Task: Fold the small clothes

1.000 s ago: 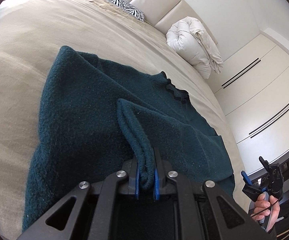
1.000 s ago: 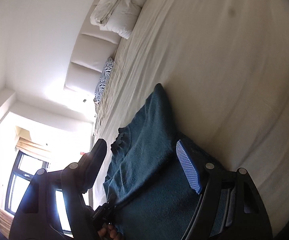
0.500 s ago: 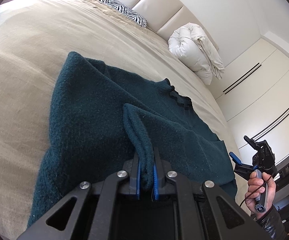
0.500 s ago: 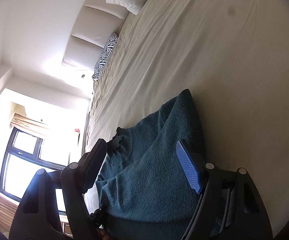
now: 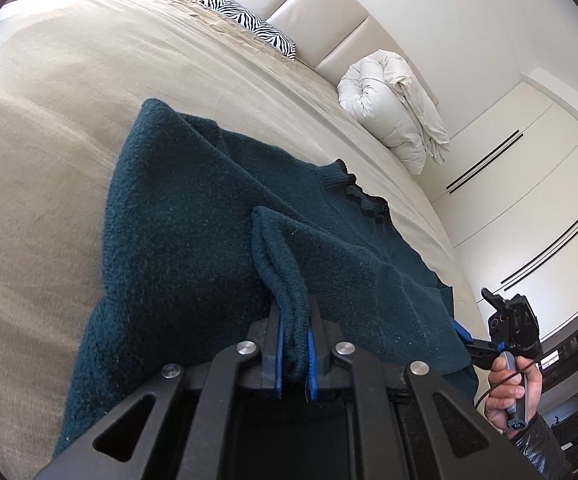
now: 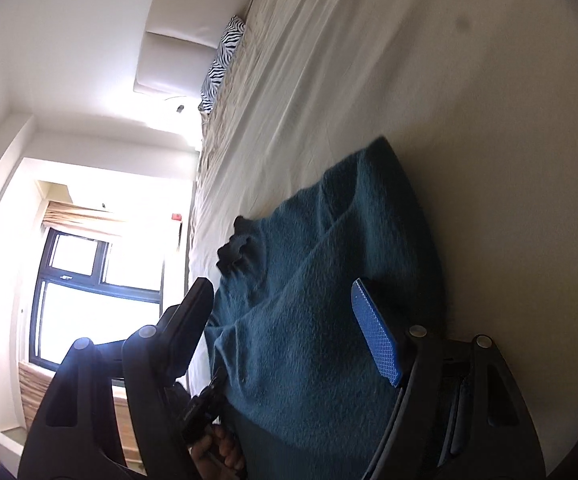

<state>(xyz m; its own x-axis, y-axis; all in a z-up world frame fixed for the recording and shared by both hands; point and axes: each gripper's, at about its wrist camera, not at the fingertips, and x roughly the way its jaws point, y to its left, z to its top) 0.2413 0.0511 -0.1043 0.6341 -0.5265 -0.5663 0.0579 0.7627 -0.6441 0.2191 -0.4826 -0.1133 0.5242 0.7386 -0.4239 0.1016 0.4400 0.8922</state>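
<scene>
A dark teal knit sweater [image 5: 193, 236] lies on the beige bed [image 5: 49, 92], its ruffled collar [image 5: 363, 196] toward the headboard. My left gripper [image 5: 293, 354] is shut on a raised fold of the sweater's edge. My right gripper [image 6: 285, 332] is open, its jaws on either side of the sweater [image 6: 309, 320] without pinching it. In the left wrist view the right gripper [image 5: 505, 340] sits at the sweater's right edge, held by a hand.
A zebra-print pillow [image 5: 249, 26] and a rolled white duvet [image 5: 393, 108] lie by the padded headboard. White wardrobe doors [image 5: 529, 200] stand to the right of the bed. A bright window [image 6: 89, 300] is on the far side.
My right gripper has moved in toward the sweater's right edge, and its view has swung over the cloth. My left gripper still holds the same fold.
</scene>
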